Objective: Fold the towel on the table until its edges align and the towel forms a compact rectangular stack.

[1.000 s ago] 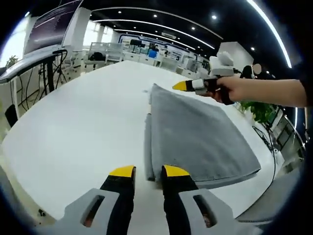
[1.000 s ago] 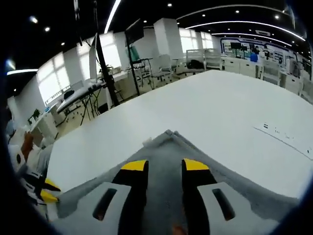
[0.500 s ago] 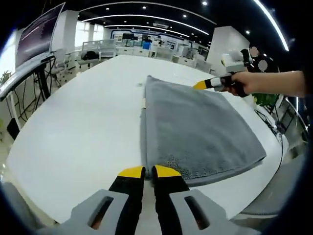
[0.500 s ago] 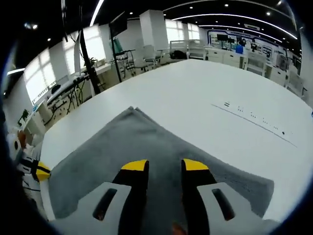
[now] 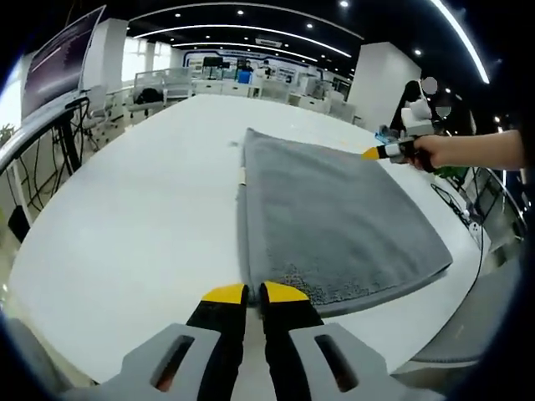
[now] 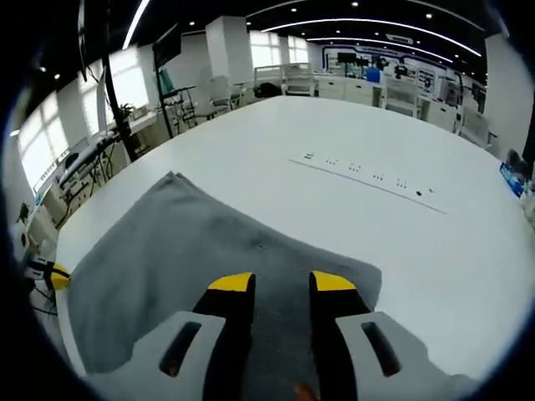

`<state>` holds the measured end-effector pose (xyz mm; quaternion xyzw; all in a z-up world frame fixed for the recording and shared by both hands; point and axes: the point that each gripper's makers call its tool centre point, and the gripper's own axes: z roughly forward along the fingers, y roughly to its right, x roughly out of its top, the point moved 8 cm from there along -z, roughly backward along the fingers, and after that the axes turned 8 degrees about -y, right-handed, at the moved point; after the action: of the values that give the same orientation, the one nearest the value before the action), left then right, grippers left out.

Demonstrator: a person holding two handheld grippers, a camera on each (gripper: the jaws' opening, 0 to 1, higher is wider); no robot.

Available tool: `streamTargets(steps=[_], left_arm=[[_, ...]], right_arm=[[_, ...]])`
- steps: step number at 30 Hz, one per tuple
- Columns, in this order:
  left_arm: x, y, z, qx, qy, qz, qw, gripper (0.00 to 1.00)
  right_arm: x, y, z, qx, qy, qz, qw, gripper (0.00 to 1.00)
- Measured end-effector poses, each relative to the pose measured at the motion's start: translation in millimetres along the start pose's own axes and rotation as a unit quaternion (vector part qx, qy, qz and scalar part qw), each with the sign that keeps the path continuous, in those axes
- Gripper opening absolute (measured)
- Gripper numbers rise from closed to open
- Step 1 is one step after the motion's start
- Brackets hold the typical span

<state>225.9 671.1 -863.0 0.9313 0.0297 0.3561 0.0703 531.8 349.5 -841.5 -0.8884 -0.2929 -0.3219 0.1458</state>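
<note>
A grey towel [image 5: 334, 217] lies flat on the white table [image 5: 142, 209], with a layered edge along its left side. My left gripper [image 5: 252, 292] is at the towel's near left corner, its yellow tips pressed almost together on that corner. A hand holds my right gripper [image 5: 376, 153] at the towel's far right edge. In the right gripper view the towel [image 6: 184, 242] spreads under the right gripper [image 6: 281, 282], whose jaws stand open with a clear gap and nothing between them. The left gripper's yellow tip [image 6: 57, 276] peeks in at the left.
The table's near edge [image 5: 100, 351] curves close below the left gripper. A row of small dark marks [image 6: 376, 177] lies on the table beyond the towel. A monitor on a stand with cables [image 5: 58, 92] stands left, and a plant [image 5: 451, 171] is at the right.
My left gripper's jaws have shut at the towel's near corner. The right gripper has drawn back to the right, from over the towel's far corner to its right edge, and stays open.
</note>
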Motion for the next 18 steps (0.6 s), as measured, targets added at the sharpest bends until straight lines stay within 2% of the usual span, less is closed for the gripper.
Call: streamTargets(steps=[2, 3, 8, 11, 12, 13, 18], left_arm=[[-0.2, -0.1, 0, -0.001, 0.002, 0.000, 1.0000, 0.07], [-0.2, -0.2, 1, -0.001, 0.003, 0.001, 1.0000, 0.07], [-0.2, 0.1, 1, 0.003, 0.003, 0.010, 0.9999, 0.07], [-0.5, 0.7, 1, 0.003, 0.007, 0.007, 0.9999, 0.07], [-0.4, 2.0, 0, 0.002, 0.007, -0.012, 0.9999, 0.07], [0.0, 1.6, 1, 0.001, 0.007, -0.014, 0.9999, 0.07], [0.5, 1.2, 0, 0.006, 0.002, -0.007, 1.0000, 0.07]], right_arm=[[-3.5, 13, 2, -0.008, -0.002, 0.008, 0.9999, 0.24], [-6.4, 11, -5, -0.012, -0.003, 0.012, 0.9999, 0.24], [-14.4, 28, -9, -0.033, -0.007, 0.036, 0.9988, 0.22], [-20.8, 29, -10, -0.047, -0.012, 0.049, 0.9976, 0.20], [-22.3, 31, -10, -0.049, -0.011, 0.054, 0.9972, 0.19], [-24.1, 33, -10, -0.052, -0.012, 0.059, 0.9968, 0.19], [-25.3, 39, -6, -0.054, -0.012, 0.063, 0.9965, 0.16]])
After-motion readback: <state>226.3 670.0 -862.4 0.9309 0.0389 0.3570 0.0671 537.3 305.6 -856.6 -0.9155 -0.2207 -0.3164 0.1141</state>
